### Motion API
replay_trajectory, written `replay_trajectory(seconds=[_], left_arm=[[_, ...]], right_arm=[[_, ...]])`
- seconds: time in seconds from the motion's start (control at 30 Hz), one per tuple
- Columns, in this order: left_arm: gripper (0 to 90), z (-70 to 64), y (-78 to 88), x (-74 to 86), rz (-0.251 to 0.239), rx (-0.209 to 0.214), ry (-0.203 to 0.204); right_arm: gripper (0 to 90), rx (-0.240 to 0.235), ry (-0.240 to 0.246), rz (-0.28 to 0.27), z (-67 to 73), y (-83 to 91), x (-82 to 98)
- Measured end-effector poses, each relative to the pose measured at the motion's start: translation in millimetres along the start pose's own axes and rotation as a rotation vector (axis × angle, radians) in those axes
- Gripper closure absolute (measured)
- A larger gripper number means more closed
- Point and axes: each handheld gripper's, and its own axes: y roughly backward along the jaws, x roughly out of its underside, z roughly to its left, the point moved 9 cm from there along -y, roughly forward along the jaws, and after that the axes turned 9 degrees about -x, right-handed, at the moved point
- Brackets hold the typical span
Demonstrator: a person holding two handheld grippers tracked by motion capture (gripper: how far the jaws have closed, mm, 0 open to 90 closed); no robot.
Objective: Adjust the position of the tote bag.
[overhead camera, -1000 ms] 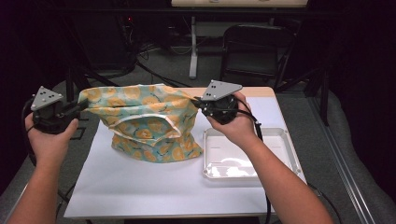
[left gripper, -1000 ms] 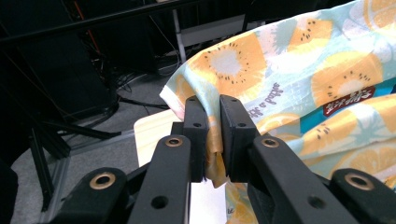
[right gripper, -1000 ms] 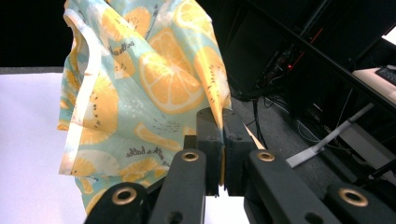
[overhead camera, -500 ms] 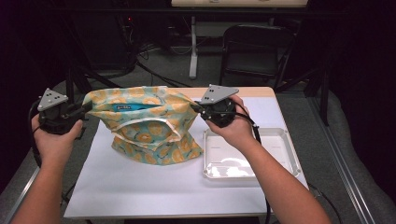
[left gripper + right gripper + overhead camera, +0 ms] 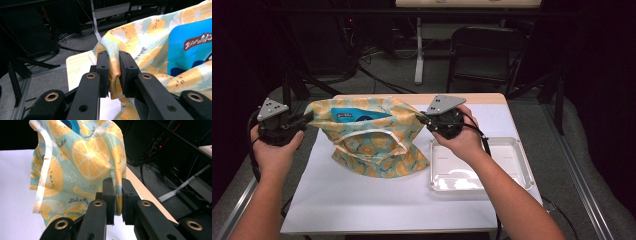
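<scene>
A cloth bag (image 5: 372, 145) printed with orange slices stands on the white table (image 5: 362, 205), its mouth stretched between my two grippers. A blue packet (image 5: 357, 116) shows inside the mouth. My left gripper (image 5: 304, 120) pinches the bag's left rim, and in the left gripper view the cloth (image 5: 140, 37) is squeezed between the pads (image 5: 113, 72) beside the blue packet (image 5: 190, 50). My right gripper (image 5: 422, 119) holds the right rim. Its jaws have just been opening a little, with the fabric (image 5: 90, 157) still caught between the pads (image 5: 118, 197).
A shallow white tray (image 5: 512, 150) lies on the table to the right of the bag, under my right forearm. Behind the table a dark chair (image 5: 484, 55), stands and cables sit on the grey floor. The table's wooden far edge (image 5: 482, 98) runs behind the bag.
The bag's mouth has sagged open slightly, so more of the blue packet shows. The left gripper has drifted a little toward the bag. The right hand has hardly moved.
</scene>
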Motion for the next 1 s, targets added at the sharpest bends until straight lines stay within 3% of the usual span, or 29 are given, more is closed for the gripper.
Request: replay_trajectory(seconds=[0.53, 1.0], left_arm=[[78.4, -3.0, -5.7, 13.1, 0.010, 0.013, 0.026], [74.5, -5.2, -7.6, 23.0, 0.022, 0.014, 0.019]], right_arm=[[81.5, -0.014, -0.013, 0.023, 5.3, -8.9, 13.6], [78.5, -0.028, -0.026, 0.033, 10.7, -15.7, 23.0]])
